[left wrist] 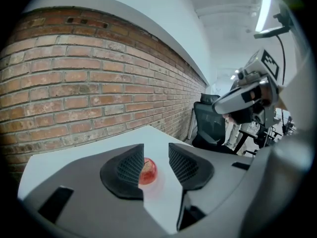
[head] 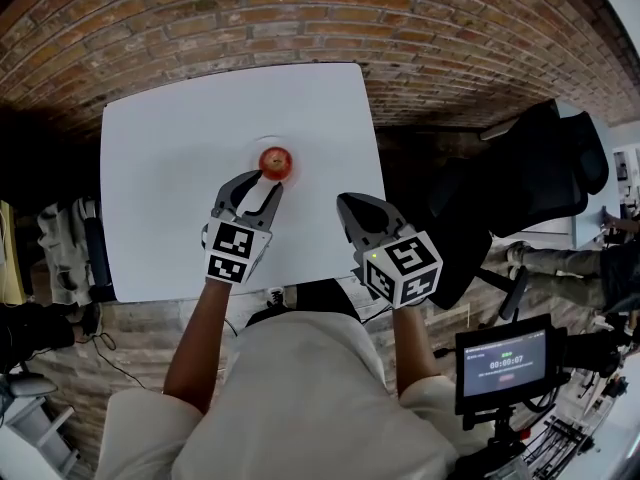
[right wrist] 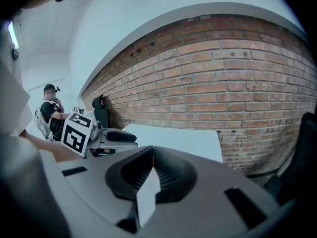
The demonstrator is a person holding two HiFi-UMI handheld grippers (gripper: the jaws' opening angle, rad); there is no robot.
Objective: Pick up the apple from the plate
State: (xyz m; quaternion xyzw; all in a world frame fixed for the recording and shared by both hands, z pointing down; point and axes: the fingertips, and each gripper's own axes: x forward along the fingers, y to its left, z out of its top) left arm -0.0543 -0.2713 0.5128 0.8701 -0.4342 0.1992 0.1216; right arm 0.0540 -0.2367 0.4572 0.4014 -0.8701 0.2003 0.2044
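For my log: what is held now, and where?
Nothing is held: the round red apple sits before the left gripper's open jaws; the right gripper is shut, empty.

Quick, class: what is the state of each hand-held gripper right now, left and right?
Left hand-held gripper: open, with the apple just ahead of its jaws, not gripped.
Right hand-held gripper: closed, holding nothing.

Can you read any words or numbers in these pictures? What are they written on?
"00:00:07": digits on the small screen at the lower right of the head view; this is my best reading, as they are tiny.
Other lines on that screen: too small to read.
Marker cubes: only black-and-white square patterns, no letters or numbers.
Apple and table: no writing to be seen.
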